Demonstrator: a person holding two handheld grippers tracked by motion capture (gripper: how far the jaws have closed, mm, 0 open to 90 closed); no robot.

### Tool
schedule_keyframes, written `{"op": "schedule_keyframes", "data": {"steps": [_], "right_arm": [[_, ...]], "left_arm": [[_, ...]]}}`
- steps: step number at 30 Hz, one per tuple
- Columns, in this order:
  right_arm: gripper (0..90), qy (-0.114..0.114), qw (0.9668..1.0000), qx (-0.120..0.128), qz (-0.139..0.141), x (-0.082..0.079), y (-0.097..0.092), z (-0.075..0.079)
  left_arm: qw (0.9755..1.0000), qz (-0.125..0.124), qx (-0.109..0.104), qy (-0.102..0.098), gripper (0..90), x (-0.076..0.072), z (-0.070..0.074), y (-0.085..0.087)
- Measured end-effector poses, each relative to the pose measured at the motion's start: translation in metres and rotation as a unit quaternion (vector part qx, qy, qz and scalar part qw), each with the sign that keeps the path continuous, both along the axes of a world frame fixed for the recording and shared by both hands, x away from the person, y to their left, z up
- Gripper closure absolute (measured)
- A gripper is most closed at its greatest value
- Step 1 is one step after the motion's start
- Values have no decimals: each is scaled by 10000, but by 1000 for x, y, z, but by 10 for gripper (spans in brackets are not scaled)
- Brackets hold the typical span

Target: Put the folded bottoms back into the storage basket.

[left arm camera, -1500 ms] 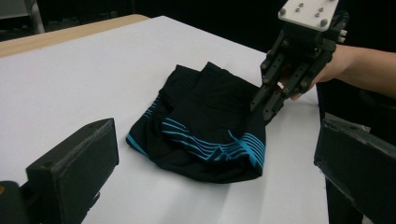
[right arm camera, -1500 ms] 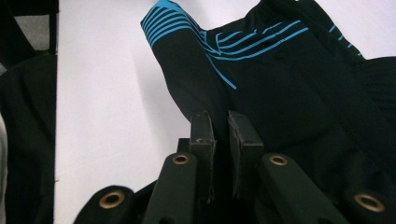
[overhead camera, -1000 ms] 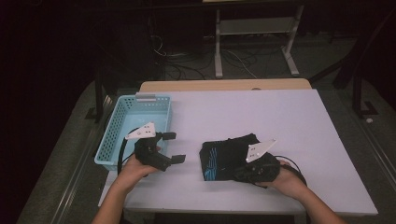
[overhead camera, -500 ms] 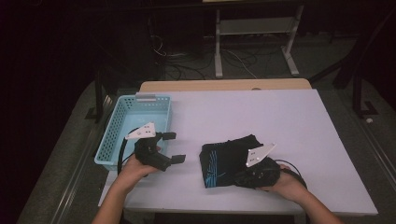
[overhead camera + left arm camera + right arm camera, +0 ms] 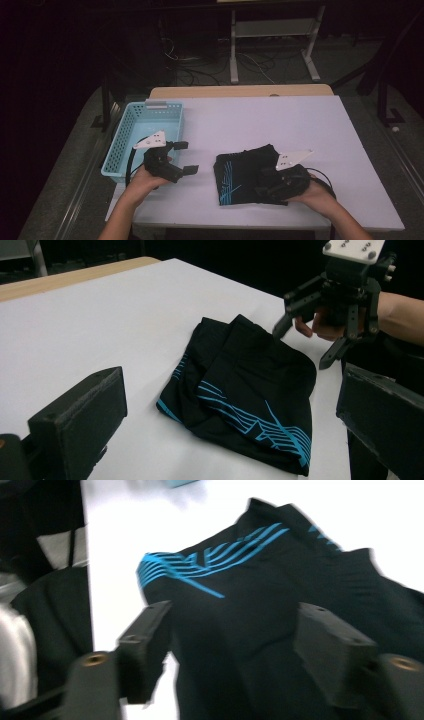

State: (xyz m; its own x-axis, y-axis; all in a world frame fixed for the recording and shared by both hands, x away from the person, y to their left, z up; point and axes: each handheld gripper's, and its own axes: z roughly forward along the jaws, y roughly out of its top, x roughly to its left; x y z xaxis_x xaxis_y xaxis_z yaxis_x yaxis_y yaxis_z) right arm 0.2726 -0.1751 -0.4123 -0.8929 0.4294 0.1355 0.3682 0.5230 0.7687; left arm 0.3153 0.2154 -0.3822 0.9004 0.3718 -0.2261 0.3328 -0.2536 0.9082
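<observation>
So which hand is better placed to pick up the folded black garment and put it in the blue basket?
Probably left: the left gripper hangs open between the basket and the garment. The right gripper, jaws just opened, is above the garment's far side.

we see a black garment (image 5: 245, 172) folded into a rough square, lying flat on the white counter (image 5: 280, 125), toward its near edge and right of the middle. thin turquoise lines fan across the corner at its near left. the folded layers overlap unevenly, with one flap on top and soft creases along the far side. our right tool (image 5: 267, 187) hangs over its near right corner, jaws apart.
</observation>
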Motion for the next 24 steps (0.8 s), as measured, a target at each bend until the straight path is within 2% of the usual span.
{"op": "schedule_keyframes", "data": {"steps": [11, 24], "right_arm": [[80, -145, 9985, 200, -496, -1, -26, 1], [3, -208, 9960, 346, -798, -6, -50, -2]], "left_arm": [[10000, 0, 7, 3, 0, 0, 0, 0], [10000, 15, 1, 19, 0, 0, 1, -1]]}}
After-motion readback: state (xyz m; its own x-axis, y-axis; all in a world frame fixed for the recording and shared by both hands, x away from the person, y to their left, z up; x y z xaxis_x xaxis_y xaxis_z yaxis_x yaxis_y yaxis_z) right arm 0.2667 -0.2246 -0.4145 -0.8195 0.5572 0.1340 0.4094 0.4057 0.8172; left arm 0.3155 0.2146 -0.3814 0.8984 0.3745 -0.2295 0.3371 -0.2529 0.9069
